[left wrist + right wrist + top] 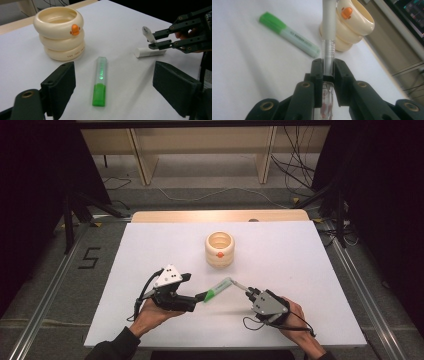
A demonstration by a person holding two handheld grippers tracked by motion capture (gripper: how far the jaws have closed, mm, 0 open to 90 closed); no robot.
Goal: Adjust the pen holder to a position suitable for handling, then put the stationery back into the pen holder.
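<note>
**Two pens on the table, one pinched**

One clear-barrelled white pen [329,32] sits clamped between the jaws of the right gripper [328,68], its long axis running straight out ahead of them toward the cream ringed cup [352,27]. Just beside it a green highlighter [100,80] lies flat on the white table [300,270], its green cap nearest the left gripper [113,85], whose jaws stand spread either side of it without touching.

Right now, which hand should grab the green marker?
Left, I think. The left gripper has open jaws either side of the green marker, which lies on the table. The right gripper is already shut on a white pen.
</note>
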